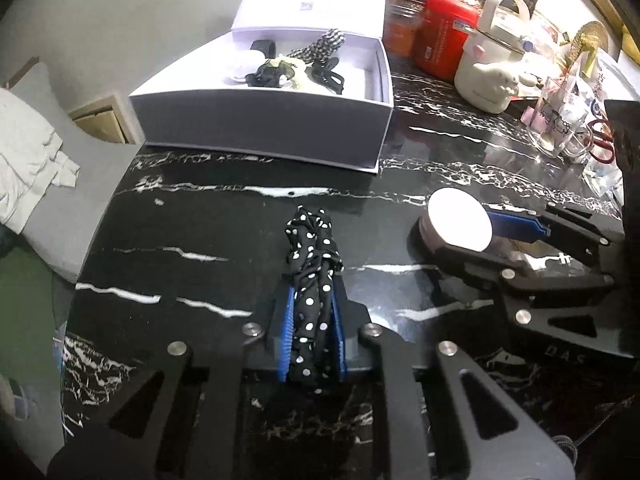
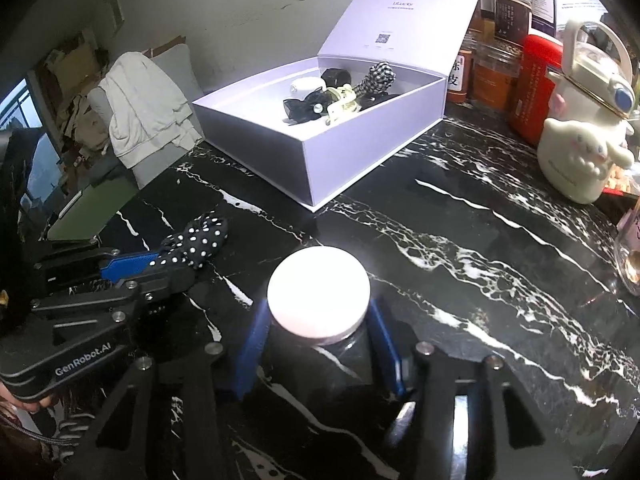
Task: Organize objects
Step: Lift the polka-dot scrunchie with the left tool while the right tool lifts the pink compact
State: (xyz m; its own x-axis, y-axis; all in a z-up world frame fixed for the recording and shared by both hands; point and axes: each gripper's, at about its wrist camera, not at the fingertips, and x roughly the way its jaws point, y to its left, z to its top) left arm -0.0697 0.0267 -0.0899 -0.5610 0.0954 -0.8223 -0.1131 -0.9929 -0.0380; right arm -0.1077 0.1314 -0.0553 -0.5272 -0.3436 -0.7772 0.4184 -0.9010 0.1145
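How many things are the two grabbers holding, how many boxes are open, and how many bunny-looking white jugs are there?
Held things: 2, the polka-dot hair tie in the left gripper and the white-lidded jar in the right gripper
Open boxes: 1, the white box
White jugs: 1
Total: 4

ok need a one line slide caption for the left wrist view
Left gripper shut on a polka-dot scrunchie on black marble table; right gripper around a white-lidded jar; open white box behind.
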